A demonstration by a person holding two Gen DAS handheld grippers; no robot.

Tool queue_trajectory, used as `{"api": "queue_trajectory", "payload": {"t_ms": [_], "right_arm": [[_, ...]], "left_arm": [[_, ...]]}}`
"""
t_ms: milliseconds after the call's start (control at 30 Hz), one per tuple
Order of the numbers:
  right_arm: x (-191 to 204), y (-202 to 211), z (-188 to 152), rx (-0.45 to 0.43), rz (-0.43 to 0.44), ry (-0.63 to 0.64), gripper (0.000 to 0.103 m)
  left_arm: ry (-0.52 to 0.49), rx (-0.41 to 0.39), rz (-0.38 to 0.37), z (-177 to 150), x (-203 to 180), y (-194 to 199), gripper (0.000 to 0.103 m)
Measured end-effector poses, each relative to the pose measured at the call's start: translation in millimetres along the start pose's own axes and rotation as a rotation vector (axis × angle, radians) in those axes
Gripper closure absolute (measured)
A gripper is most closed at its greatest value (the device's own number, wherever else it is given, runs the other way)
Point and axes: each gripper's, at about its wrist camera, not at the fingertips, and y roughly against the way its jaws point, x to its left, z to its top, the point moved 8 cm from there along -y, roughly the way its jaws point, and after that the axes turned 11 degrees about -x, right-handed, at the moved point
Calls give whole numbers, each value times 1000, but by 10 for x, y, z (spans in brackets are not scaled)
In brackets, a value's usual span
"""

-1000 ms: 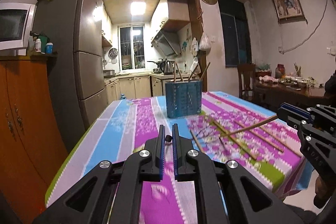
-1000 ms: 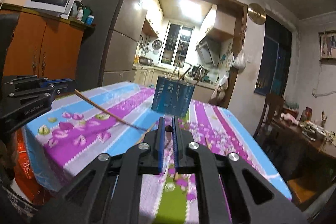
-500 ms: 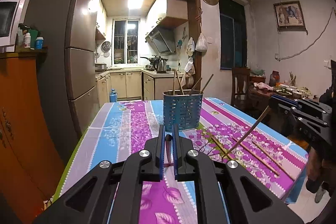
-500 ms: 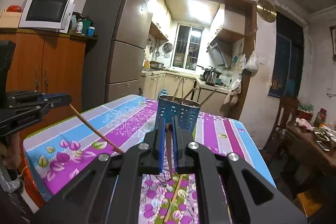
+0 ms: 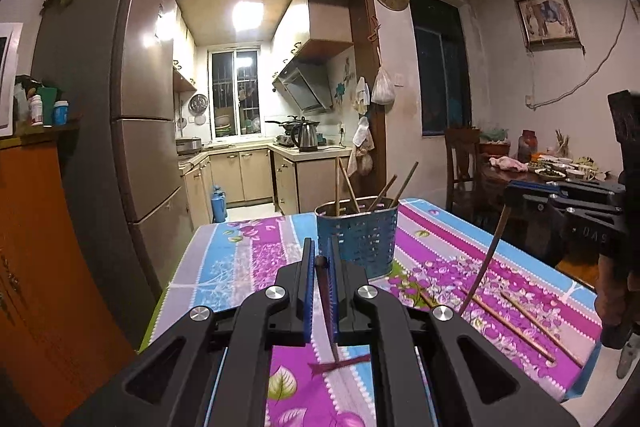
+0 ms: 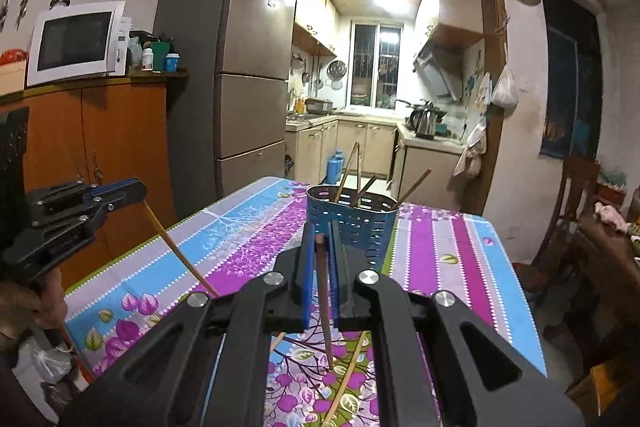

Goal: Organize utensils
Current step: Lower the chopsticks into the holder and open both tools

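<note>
Left gripper (image 5: 320, 257) raised over the near end of the table (image 5: 440, 247), jaws clamped on a dark chopstick (image 5: 326, 307) that hangs point-down between the pads, tip above the flowered cloth. Right gripper (image 6: 321, 243) likewise pinched tight on a second chopstick (image 6: 323, 303), also slanting down toward the cloth. Seen from the left wrist camera, the right gripper at the right edge with its stick dangling below the tips; seen from the right wrist camera, the left gripper at the left edge, its stick angling down and toward the middle, a hand (image 6: 28, 303) wrapped round the grip. Blue perforated utensil holder (image 5: 356, 237) upright on the table just beyond both pairs of tips, several chopsticks (image 5: 344, 187) already standing in it and leaning out at different angles (four or so, hard to count exactly). Three or so loose chopsticks (image 5: 508, 327) flat on the purple part of the cloth near the right-hand corner, side by side. Another loose stick (image 6: 348, 375) lying on the cloth under the right gripper. Behind the table, a tall fridge (image 5: 132, 115), and a lit kitchen through the doorway.
</note>
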Motion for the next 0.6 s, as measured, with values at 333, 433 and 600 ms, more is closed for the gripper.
{"api": "queue_trajectory", "payload": {"t_ms": [333,433,600], "right_arm": [[-163,-205,144,41,26,-45,98],[-219,-270,220,46,37,-61,98],[-273,-349,361,45,40,-58,98]], "left_arm": [[85,46,-54,204,171,-363,96],[119,48,-75,340,243,-491,96],[131,34,-88,521,230,-611,96]]}}
